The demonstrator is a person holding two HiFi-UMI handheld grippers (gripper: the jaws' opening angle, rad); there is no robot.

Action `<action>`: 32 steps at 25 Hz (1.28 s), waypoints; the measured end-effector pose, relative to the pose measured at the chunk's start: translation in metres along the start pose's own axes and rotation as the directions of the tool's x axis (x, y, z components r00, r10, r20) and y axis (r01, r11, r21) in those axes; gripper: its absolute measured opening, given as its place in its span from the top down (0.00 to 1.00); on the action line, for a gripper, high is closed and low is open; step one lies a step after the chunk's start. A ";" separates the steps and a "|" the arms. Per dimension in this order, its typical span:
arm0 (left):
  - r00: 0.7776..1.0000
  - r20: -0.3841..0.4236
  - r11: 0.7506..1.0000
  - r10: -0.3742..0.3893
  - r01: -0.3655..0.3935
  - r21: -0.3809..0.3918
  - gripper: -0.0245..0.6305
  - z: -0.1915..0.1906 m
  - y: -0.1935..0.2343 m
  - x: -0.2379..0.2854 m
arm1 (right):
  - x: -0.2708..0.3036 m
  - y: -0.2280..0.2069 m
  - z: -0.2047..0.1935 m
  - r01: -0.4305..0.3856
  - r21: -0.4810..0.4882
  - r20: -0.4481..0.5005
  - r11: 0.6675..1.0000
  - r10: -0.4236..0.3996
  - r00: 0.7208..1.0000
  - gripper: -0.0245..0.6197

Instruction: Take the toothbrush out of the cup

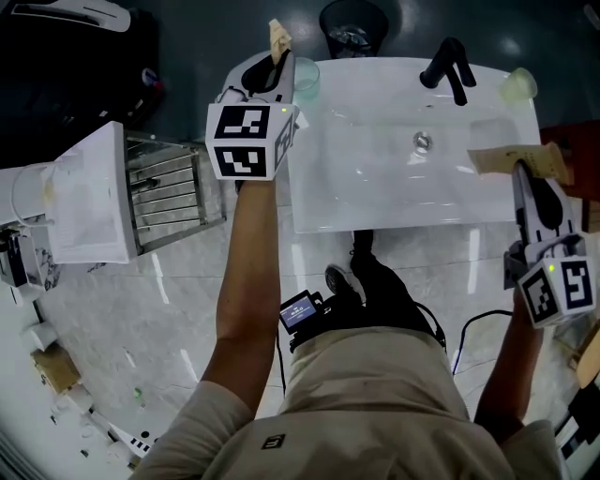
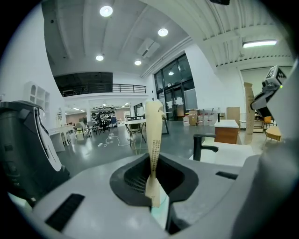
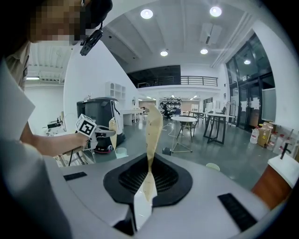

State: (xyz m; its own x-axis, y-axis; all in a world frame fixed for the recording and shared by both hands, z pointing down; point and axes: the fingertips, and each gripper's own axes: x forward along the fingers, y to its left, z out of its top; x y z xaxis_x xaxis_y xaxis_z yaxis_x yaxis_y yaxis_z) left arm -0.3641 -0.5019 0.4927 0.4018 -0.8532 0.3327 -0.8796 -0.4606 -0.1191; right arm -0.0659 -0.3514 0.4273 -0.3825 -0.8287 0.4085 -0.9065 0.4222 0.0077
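My left gripper (image 1: 279, 58) is shut on a beige toothbrush (image 1: 277, 39), which stands upright between the jaws (image 2: 153, 140). It is held above and left of the clear greenish cup (image 1: 307, 78) on the sink's back left corner, apart from the cup. My right gripper (image 1: 518, 171) is at the sink's right edge, shut on a second beige strip (image 1: 511, 157). That strip rises from the right jaws (image 3: 152, 135). The right gripper view also shows the left gripper (image 3: 96, 134) and the cup (image 3: 121, 152) below it.
The white sink (image 1: 375, 178) has a black faucet (image 1: 448, 67) at the back and a drain (image 1: 423, 142). Another pale cup (image 1: 517, 84) stands at its back right. A black bin (image 1: 353, 28) is behind it. To the left stands a metal rack (image 1: 173, 192).
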 end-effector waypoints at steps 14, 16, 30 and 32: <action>0.984 0.176 0.999 0.025 -0.031 0.030 0.92 0.091 -0.010 -0.173 | -0.078 0.074 0.068 -0.023 -0.061 0.174 0.998 0.033 0.984 0.92; 0.978 0.206 0.999 0.025 -0.034 0.040 0.92 0.107 -0.014 -0.204 | -0.090 0.086 0.079 -0.036 -0.067 0.199 0.997 0.048 0.979 0.92; 0.966 0.258 0.999 0.004 -0.012 0.029 0.92 0.126 -0.050 -0.377 | -0.158 0.146 0.116 -0.104 -0.109 0.277 0.989 0.131 0.952 0.92; 0.968 0.252 1.000 0.006 -0.009 0.009 0.92 0.120 -0.053 -0.393 | -0.166 0.155 0.119 -0.117 -0.118 0.281 0.986 0.146 0.949 0.92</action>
State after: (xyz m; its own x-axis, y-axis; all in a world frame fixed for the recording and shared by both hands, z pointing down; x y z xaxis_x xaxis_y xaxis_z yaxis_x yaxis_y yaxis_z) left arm -0.4451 -0.1716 0.2562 0.4475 -0.8902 0.0853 -0.8808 -0.4552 -0.1303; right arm -0.1645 -0.1924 0.2519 -0.5452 -0.8278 0.1323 -0.8283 0.5563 0.0675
